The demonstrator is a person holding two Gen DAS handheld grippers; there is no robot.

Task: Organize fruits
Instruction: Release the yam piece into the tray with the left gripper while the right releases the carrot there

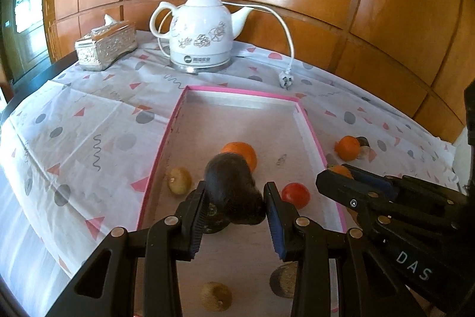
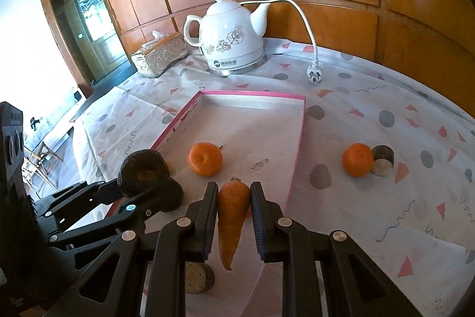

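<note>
My left gripper (image 1: 236,192) is shut on a dark brown, rough-skinned fruit (image 1: 231,183) held above the pink-rimmed tray (image 1: 175,121). From the right wrist view the same fruit (image 2: 144,171) shows at the left, over the tray's left rim. The right gripper (image 2: 234,189) is shut on an orange carrot (image 2: 233,216), tip hanging down, over the tray's (image 2: 252,93) right side. An orange (image 1: 242,152) (image 2: 204,159), a red tomato (image 1: 295,195) and a small yellowish fruit (image 1: 179,180) lie in the tray. Another orange (image 2: 357,159) lies on the cloth to the right.
A white kettle (image 2: 234,40) with its cord and plug (image 2: 314,76) and a silver tissue box (image 2: 160,55) stand at the back by the wooden wall. A cut dark piece (image 2: 383,161) touches the outside orange. Two brownish items (image 1: 216,296) (image 1: 283,280) lie in the tray's near end.
</note>
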